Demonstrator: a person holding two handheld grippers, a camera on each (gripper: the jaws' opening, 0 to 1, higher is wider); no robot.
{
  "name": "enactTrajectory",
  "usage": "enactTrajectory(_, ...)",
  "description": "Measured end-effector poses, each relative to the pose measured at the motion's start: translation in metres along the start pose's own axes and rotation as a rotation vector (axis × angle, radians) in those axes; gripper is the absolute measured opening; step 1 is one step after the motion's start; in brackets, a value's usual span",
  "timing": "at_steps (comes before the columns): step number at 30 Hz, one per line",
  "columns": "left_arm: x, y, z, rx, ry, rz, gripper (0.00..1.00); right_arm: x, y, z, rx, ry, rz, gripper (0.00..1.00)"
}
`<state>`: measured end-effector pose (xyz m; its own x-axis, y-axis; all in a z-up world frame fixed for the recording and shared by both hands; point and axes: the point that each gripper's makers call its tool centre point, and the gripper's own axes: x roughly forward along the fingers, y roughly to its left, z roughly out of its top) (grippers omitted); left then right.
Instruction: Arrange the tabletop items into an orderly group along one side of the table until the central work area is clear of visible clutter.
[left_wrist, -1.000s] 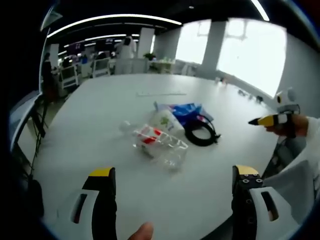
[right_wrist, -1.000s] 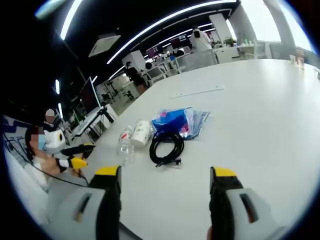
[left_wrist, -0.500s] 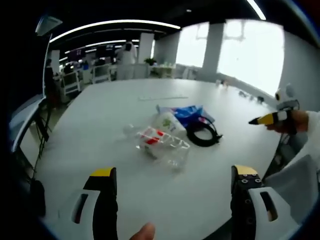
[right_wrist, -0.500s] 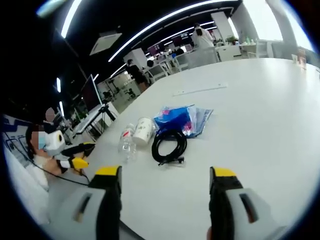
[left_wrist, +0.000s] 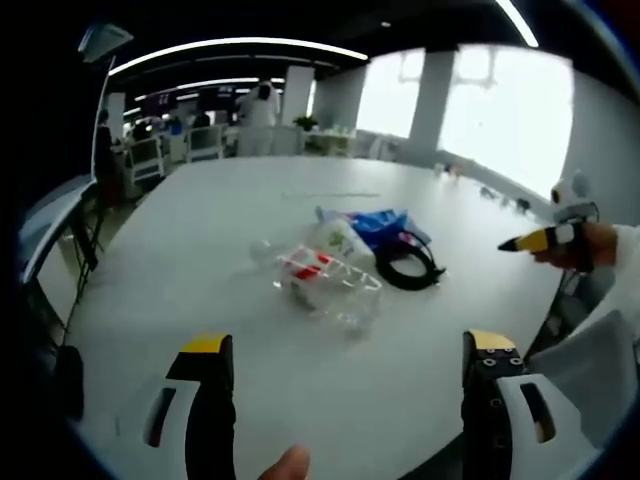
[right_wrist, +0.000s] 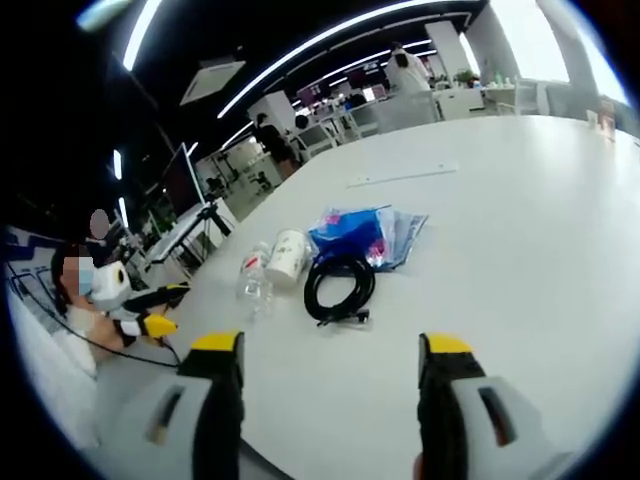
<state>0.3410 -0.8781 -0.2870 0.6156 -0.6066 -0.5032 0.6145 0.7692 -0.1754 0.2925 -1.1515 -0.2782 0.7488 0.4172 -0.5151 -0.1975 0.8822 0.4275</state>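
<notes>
The step in hand looks like the first approach: nothing is held yet and the clutter sits together on the white worktop (right_wrist: 520, 200). The black coiled cable (right_wrist: 338, 289) serves as the landmark. Just behind it lies a blue plastic bag (right_wrist: 362, 232), touching or nearly touching the coil. Beside the cable, on its side, is a white paper cup (right_wrist: 287, 256), and past the cup a clear plastic bottle (right_wrist: 252, 284) with a red label. A thin pale strip (right_wrist: 402, 174) lies well beyond the bag.

The right gripper (right_wrist: 332, 350) has its jaws spread wide and empty, with the cable straight ahead and apart from it. The left gripper (left_wrist: 347, 350) is likewise spread and empty; the bottle (left_wrist: 328, 284) lies nearest ahead of it, the cable (left_wrist: 405, 268) behind.

To do this well, each gripper would best take its nearest item, closing on the bottle across its middle so it does not roll, and lifting the cable by several loops at once.
</notes>
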Motion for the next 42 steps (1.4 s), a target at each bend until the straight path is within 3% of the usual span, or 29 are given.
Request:
enactTrajectory(12, -0.002, -0.001, -0.002, 0.002, 0.003, 0.003, 0.92, 0.002, 0.002, -0.005, -0.005, 0.018, 0.003, 0.69)
enactTrajectory(24, 0.001, -0.014, -0.006, 0.018, 0.022, -0.052, 0.95, 0.011, 0.007, -0.009, -0.020, 0.045, 0.012, 0.69)
enactTrajectory(42, 0.000, -0.010, -0.007, -0.020, 0.021, -0.051, 0.93, 0.035, 0.037, 0.001, -0.129, 0.089, 0.078, 0.69)
